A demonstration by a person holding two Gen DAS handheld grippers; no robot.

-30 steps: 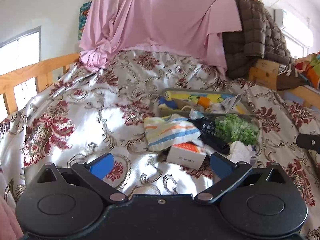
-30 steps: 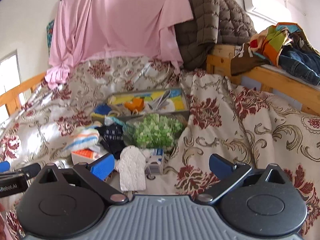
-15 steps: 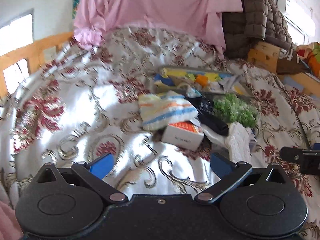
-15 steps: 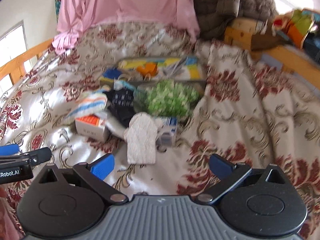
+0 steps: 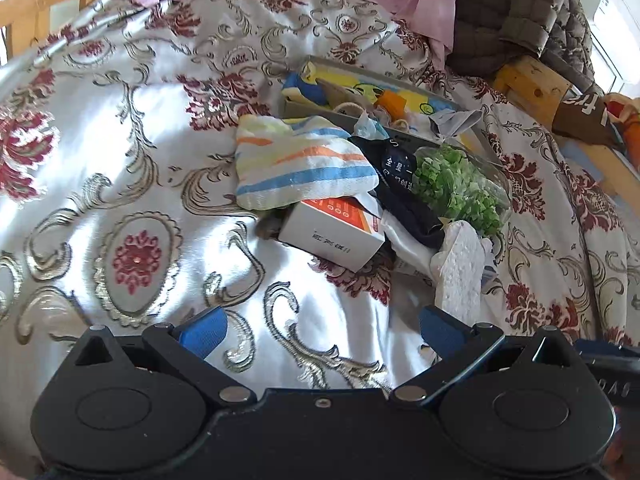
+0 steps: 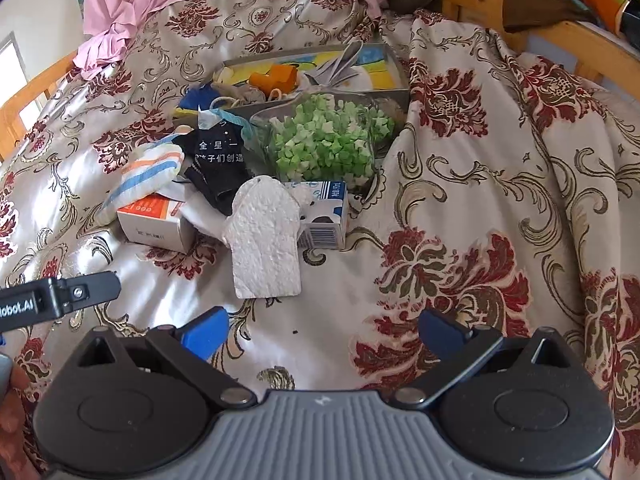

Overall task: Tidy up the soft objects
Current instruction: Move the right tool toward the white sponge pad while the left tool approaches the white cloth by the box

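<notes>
Both grippers, left (image 5: 322,330) and right (image 6: 322,330), moved closer to the pile; jaws wide, empty. White cloth (image 6: 266,240) lies nearest, partly hiding carton (image 6: 326,216). Striped towel (image 5: 298,164) left of it.

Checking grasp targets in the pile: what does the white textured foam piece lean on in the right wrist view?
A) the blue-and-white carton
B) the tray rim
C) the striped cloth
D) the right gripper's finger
A: the white foam piece overlaps the front of the blue-and-white carton, while the striped cloth lies apart to the left and the open right gripper is short of it.
</notes>
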